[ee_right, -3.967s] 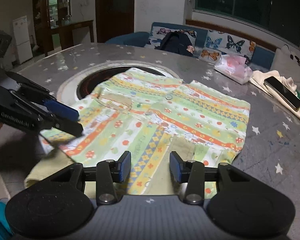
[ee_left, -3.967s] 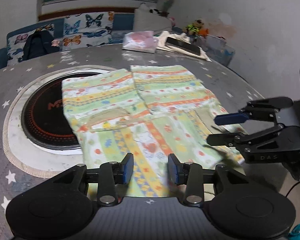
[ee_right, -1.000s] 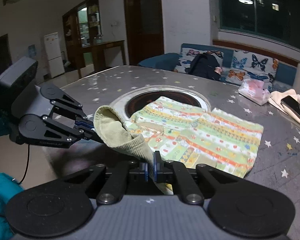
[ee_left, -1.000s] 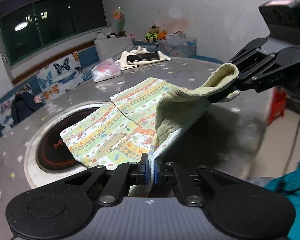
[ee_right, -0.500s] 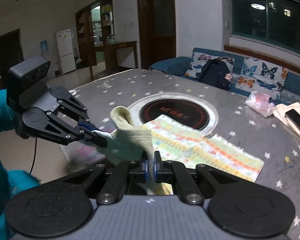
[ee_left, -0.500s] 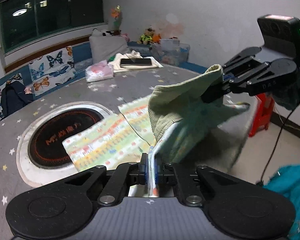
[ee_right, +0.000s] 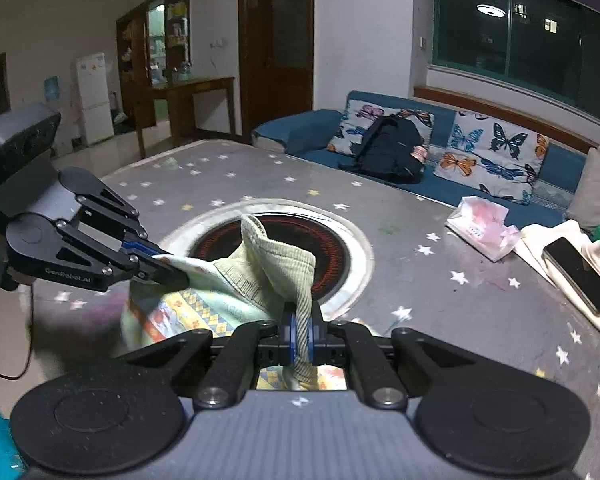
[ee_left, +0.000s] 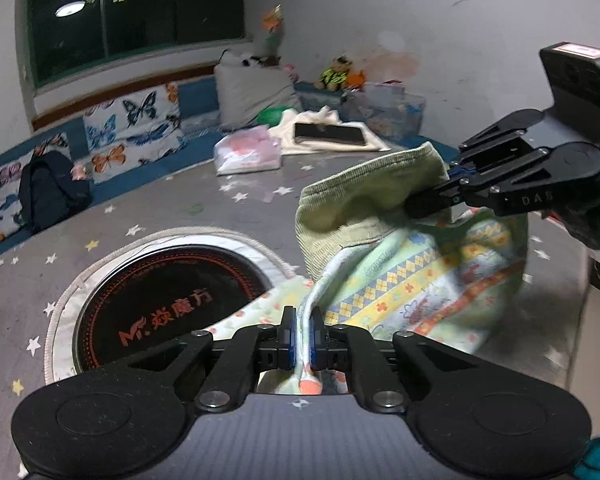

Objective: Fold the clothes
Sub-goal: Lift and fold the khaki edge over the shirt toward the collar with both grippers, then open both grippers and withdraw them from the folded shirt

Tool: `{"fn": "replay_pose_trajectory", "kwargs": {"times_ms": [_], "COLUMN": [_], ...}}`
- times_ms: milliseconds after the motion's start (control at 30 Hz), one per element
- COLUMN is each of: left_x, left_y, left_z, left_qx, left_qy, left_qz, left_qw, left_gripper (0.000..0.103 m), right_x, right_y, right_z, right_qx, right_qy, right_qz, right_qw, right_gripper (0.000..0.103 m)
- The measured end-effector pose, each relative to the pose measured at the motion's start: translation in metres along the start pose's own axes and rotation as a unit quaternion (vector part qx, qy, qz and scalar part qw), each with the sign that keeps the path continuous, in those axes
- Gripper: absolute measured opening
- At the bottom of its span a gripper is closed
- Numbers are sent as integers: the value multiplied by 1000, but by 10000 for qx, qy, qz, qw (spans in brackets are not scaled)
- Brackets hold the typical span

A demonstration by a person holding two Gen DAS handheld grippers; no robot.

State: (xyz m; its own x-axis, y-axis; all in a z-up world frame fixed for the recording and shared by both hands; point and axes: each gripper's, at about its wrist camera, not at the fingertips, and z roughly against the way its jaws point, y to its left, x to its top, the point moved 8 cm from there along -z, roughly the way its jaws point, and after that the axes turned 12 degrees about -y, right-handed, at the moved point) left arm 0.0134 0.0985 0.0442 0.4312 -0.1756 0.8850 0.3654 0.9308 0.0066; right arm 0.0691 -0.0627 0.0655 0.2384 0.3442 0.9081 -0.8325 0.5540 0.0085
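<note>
The patterned garment (ee_left: 416, 292) hangs bunched between my two tools, lifted above the near edge of the worktop (ee_left: 204, 208), its pale green ribbed hem (ee_left: 352, 216) folded over on top and the yellow, orange and blue print showing below. Part of the cloth trails down toward the round dark burner plate (ee_left: 160, 300) set into the worktop; whether it touches the surface there I cannot tell.

My left tool (ee_left: 300, 336) is closed tight on a thin edge of the garment, the blue pads pinching the fabric between them. My right tool (ee_right: 300, 336) is likewise clamped fully on a bunched strip of the green hem. In each wrist view the other tool reaches in from the side, its tips buried in the cloth.

Further out on the star-printed worktop lie a pink-and-white plastic bag (ee_right: 484, 228) and a dark phone (ee_right: 578, 276) resting on a cream cloth (ee_right: 548, 248). Beyond is a blue sofa (ee_right: 300, 136) with butterfly cushions (ee_right: 496, 148) and a black backpack (ee_right: 392, 152).
</note>
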Motion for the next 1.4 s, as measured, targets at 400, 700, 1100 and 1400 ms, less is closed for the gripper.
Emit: {"fn": "replay_pose_trajectory", "kwargs": {"times_ms": [400,700,1100,1400], "left_x": [-25,-33,-29,-35], "left_y": [43,54,62,79], "left_z": [-66,-77,-85,-85], "left_qx": [185,305,438,791], "left_qy": [594,711,772,881], "left_qz": [583,820,931,972], "left_qw": [9964,9936,9917,9882], "left_gripper": [7,7,11,26], "right_x": [-25,-38,-63,-89], "right_y": [-34,-49,-38,-80], "right_z": [-76,-91,-40,-42], "right_qx": [-337,-751,-786,-1326], "right_qy": [335,172,192,384], "right_qz": [-106,-369,-430,-877], "right_qw": [9988,9963,9958,9865], "right_gripper": [5,19,19,10]}}
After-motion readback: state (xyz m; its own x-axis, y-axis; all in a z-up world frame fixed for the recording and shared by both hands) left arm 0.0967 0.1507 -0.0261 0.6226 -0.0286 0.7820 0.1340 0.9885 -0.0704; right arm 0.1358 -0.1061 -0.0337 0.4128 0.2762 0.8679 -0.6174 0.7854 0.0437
